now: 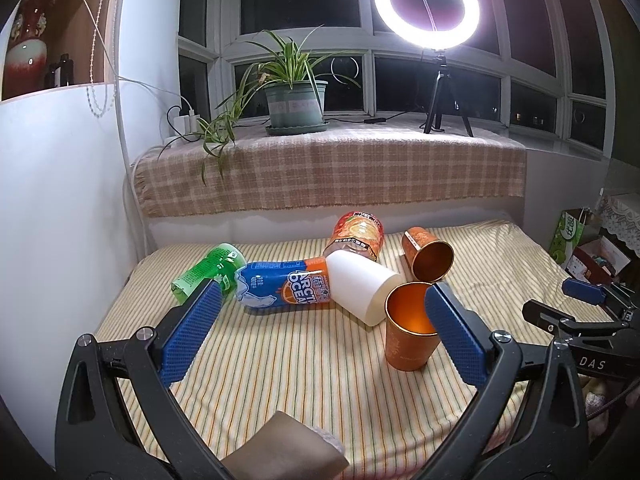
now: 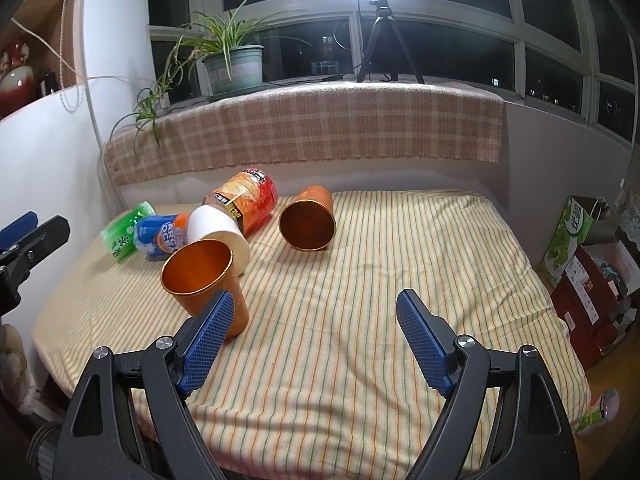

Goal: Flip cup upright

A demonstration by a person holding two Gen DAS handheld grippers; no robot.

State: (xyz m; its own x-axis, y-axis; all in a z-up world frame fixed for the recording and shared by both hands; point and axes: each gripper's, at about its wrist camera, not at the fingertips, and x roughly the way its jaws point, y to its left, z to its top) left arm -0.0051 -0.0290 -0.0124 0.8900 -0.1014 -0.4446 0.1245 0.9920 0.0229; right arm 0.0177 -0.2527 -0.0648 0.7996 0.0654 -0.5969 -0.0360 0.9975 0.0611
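Note:
An orange metal cup [image 1: 406, 334] [image 2: 208, 284] stands upright on the striped cloth, mouth up. A second orange cup [image 1: 428, 254] [image 2: 308, 220] lies on its side further back, mouth toward me. A white cup [image 1: 360, 284] [image 2: 218, 232] lies on its side beside the upright one. My left gripper [image 1: 322, 306] is open and empty, its right finger in front of the upright cup. My right gripper [image 2: 316, 316] is open and empty, its left finger in front of the upright cup's base.
A blue Arctic Ocean bottle [image 1: 280, 286], a green bottle [image 1: 208, 270] and an orange-labelled bottle [image 1: 356, 234] lie at the back left of the striped table [image 2: 380, 280]. Checked ledge with a plant [image 1: 296, 100] and ring light [image 1: 426, 2] behind. Boxes [image 2: 588, 276] at right.

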